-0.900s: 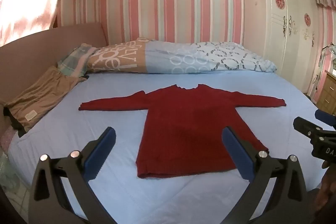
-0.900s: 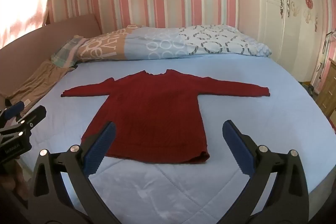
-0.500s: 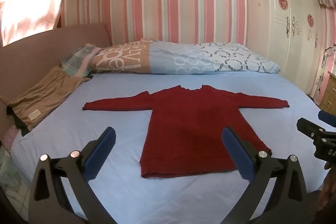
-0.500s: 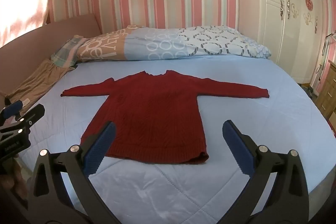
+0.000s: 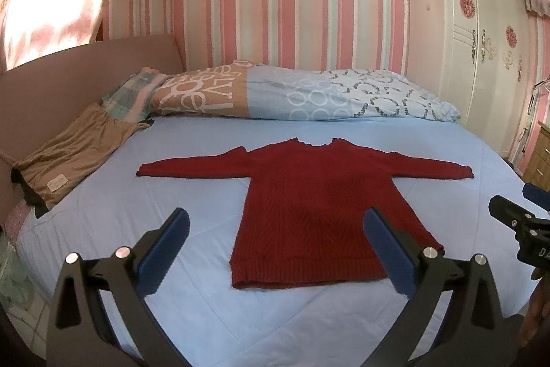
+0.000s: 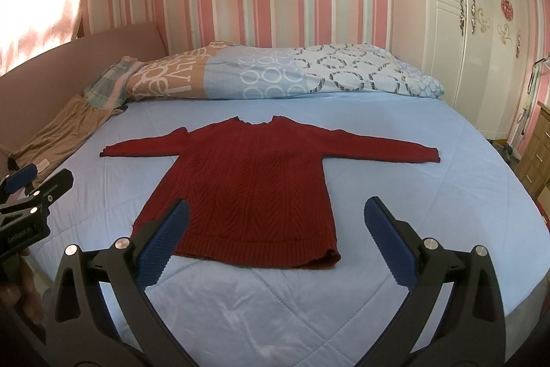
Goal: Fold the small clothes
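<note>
A red knitted sweater lies flat on the light blue bed, sleeves spread out to both sides, hem toward me. It also shows in the right wrist view. My left gripper is open and empty, held above the bed in front of the hem, toward its left corner. My right gripper is open and empty, held in front of the hem's right part. The right gripper's tip shows at the right edge of the left wrist view, and the left gripper at the left edge of the right wrist view.
A patterned duvet lies rolled along the head of the bed. A tan garment lies at the bed's left side by a pink headboard. A white wardrobe and a wooden drawer unit stand at the right.
Both grippers have drifted slightly; the left view has shifted so the sweater sits a little further right and lower. Both grippers stay open and the sweater has not moved.
</note>
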The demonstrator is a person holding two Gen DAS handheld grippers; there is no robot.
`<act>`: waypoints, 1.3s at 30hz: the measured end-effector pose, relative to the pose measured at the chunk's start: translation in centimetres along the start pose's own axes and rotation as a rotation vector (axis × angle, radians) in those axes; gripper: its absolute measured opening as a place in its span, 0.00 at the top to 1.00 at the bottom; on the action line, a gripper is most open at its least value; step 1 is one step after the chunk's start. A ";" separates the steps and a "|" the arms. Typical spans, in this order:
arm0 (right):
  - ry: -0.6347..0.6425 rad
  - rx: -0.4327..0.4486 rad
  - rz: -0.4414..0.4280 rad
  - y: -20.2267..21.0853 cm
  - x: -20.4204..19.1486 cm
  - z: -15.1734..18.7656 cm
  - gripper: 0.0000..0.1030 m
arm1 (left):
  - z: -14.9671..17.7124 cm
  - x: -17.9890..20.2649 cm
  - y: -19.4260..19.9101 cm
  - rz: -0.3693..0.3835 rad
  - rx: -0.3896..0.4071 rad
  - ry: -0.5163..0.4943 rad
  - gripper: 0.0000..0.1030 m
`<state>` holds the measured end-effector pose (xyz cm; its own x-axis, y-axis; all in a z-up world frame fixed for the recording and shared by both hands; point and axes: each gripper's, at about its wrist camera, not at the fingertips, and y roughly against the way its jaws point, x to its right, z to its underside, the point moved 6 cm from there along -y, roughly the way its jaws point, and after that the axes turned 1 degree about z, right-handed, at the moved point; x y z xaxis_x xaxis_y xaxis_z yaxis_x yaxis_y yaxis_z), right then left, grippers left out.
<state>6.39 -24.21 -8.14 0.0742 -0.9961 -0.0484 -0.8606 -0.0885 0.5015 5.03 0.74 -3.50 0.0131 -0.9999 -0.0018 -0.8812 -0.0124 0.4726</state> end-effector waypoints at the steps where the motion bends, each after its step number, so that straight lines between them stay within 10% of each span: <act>1: 0.000 0.001 0.001 0.0 0.0 0.0 0.03 | 0.0 0.0 0.0 0.000 0.001 0.000 0.01; 39: 0.008 0.003 0.001 0.6 -0.1 -0.4 0.03 | 0.2 -0.5 -0.2 -0.007 -0.007 -0.002 0.01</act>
<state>6.11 -24.18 -7.49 0.0777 -0.9961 -0.0413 -0.8621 -0.0879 0.4990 5.09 1.23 -3.75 0.0181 -0.9998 -0.0065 -0.8776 -0.0190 0.4791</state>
